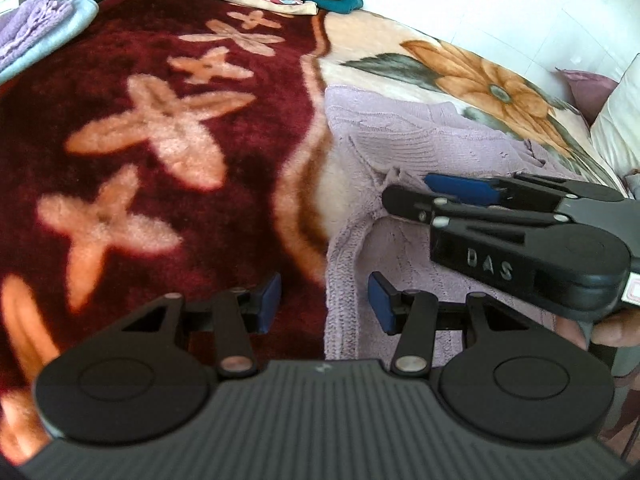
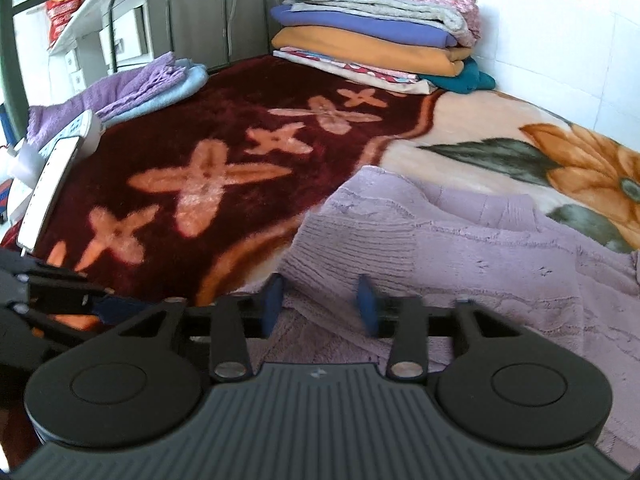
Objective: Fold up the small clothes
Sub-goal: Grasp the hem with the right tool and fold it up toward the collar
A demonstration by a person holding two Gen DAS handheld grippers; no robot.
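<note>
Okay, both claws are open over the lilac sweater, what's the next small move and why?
Probably close the right claw on the lilac sweater: its open fingers already straddle a raised ribbed fold. The left claw hangs open at the sweater's edge, holding nothing.

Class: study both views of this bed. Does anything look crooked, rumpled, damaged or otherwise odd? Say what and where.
Only the lilac sweater stands out: it lies rumpled on the blanket, with a ribbed part bunched up at its near left edge. No damage shows. The stack by the wall looks neatly folded. Both tools, left and right, are open.
</note>
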